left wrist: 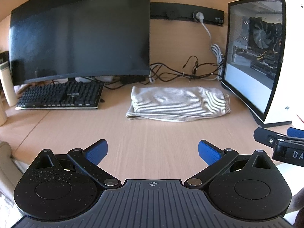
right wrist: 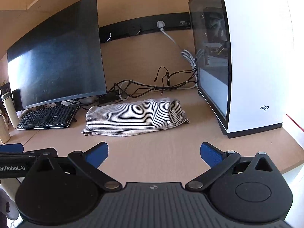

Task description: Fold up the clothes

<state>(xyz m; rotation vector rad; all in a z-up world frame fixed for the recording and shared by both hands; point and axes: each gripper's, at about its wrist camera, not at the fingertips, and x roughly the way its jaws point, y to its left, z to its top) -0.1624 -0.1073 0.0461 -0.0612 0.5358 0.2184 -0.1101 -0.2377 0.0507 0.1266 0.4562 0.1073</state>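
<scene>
A white garment with thin dark stripes (left wrist: 176,103) lies folded into a compact bundle on the wooden desk (left wrist: 152,133), between the keyboard and the computer case; the right wrist view shows it too (right wrist: 133,116), with a loose end at its right. My left gripper (left wrist: 153,151) hovers over bare desk in front of the bundle, blue pads wide apart and nothing between them. My right gripper (right wrist: 153,153) is likewise open and empty, a short way back from the garment. Each gripper shows at the edge of the other's view.
A dark monitor (left wrist: 79,32) and black keyboard (left wrist: 60,95) stand at the left. A white glass-sided computer case (left wrist: 256,57) stands at the right. Tangled cables (left wrist: 190,70) run along the back wall. A pale bottle (left wrist: 7,87) is at far left.
</scene>
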